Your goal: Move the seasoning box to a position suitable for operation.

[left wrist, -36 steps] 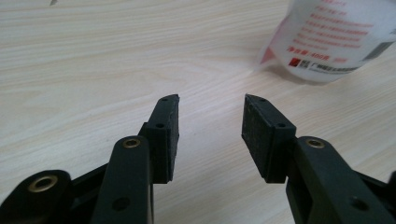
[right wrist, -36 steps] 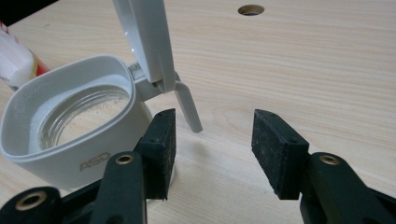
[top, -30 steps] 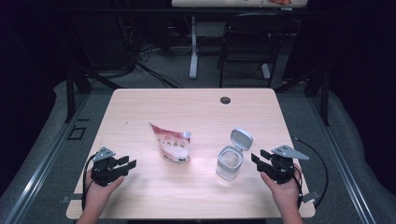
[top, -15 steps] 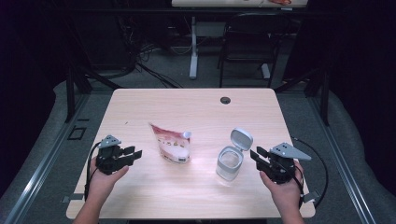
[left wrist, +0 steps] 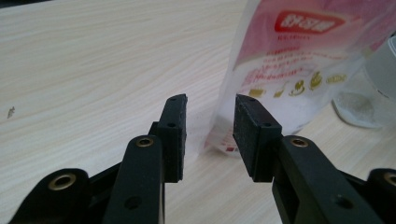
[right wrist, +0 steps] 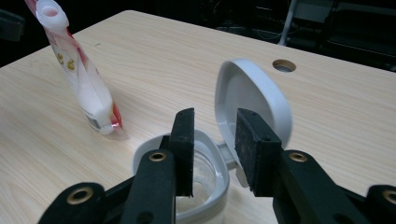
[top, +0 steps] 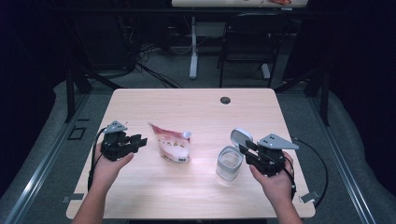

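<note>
Glossy plastic pouch [top: 172,147], matt wooden table [top: 187,107]

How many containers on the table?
2: a pink-and-white plastic spouted pouch standing left of centre, and a clear jar with an open grey hinged lid right of centre, by the right claw.

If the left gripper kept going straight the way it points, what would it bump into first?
Most likely the red-and-white pouch: the left gripper points at its near edge with its jaws apart and nothing between them. The pouch sits slightly to one side, so it might only clip it.
</note>
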Demonstrator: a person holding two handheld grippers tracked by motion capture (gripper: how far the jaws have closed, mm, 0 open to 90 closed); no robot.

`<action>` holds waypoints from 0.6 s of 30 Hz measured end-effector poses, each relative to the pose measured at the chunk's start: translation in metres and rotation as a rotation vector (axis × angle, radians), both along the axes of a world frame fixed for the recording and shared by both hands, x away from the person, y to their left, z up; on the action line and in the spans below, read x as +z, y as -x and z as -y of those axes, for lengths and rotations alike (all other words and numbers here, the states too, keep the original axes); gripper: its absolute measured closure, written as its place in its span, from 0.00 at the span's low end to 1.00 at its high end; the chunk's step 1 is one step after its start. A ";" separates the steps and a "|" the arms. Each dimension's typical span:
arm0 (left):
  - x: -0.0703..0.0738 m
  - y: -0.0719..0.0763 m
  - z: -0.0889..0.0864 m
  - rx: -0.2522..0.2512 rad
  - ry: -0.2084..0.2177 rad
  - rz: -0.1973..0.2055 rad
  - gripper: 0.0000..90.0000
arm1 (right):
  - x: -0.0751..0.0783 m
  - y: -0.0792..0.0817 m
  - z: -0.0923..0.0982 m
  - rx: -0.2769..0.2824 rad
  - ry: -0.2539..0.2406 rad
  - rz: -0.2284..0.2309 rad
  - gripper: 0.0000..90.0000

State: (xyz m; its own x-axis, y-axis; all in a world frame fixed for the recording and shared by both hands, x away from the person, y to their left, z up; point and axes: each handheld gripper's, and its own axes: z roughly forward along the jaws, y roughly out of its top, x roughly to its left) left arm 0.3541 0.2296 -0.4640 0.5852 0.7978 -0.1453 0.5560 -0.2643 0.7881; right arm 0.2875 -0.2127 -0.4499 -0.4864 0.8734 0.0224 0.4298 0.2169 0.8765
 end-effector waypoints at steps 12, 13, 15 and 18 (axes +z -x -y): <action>0.011 -0.009 0.013 -0.070 -0.001 0.034 0.64 | -0.002 -0.014 -0.034 0.076 0.007 -0.021 0.75; 0.012 -0.011 0.015 -0.075 -0.002 0.032 0.64 | -0.002 -0.015 -0.036 0.085 0.006 -0.025 0.75; 0.014 -0.013 0.017 -0.084 -0.009 0.031 0.63 | -0.001 -0.017 -0.040 0.096 -0.002 -0.027 0.75; 0.015 -0.017 0.020 -0.106 0.007 0.040 0.63 | 0.000 -0.020 -0.046 0.122 -0.007 -0.029 0.75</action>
